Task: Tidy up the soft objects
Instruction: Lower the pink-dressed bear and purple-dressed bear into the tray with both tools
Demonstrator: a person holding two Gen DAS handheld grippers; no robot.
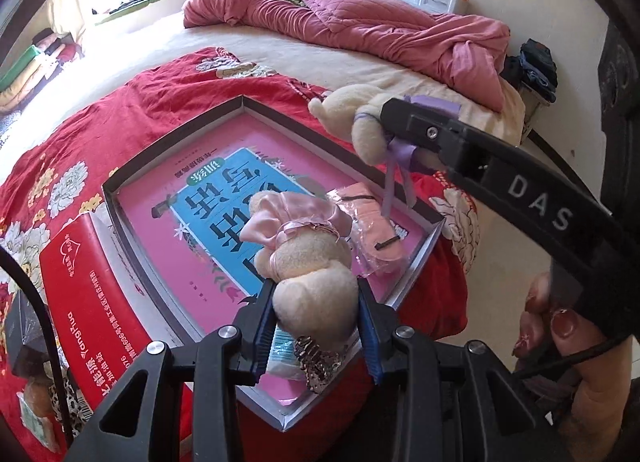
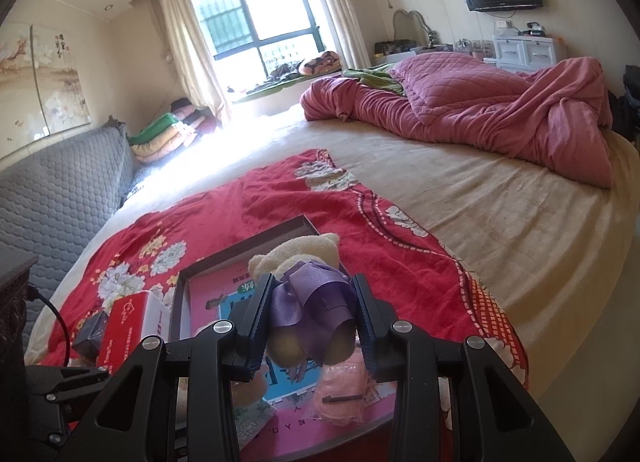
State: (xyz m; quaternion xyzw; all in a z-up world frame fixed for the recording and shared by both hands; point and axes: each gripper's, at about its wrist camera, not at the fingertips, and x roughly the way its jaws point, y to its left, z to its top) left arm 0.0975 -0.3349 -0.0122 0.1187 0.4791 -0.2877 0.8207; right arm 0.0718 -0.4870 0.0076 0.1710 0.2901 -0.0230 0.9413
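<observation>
My left gripper [image 1: 316, 326] is shut on a plush bear in a pink satin dress [image 1: 308, 258], held over the shallow grey-rimmed box [image 1: 172, 130] with a pink and blue printed bottom. My right gripper [image 2: 312, 318] is shut on a cream plush bear with a purple ribbon [image 2: 308, 298]; in the left wrist view this bear [image 1: 360, 122] hangs from the right gripper [image 1: 404, 130] above the box's far right edge. A pink item in a clear bag [image 1: 376, 222] lies in the box, also seen in the right wrist view [image 2: 344, 390].
The box sits on a red floral blanket [image 1: 132, 102] on a cream bed [image 2: 500, 222]. A red carton [image 1: 88, 302] and a dark small box [image 1: 24, 334] lie left of it. A rumpled pink quilt [image 2: 480, 110] lies at the far end. A grey sofa [image 2: 60, 190] stands left.
</observation>
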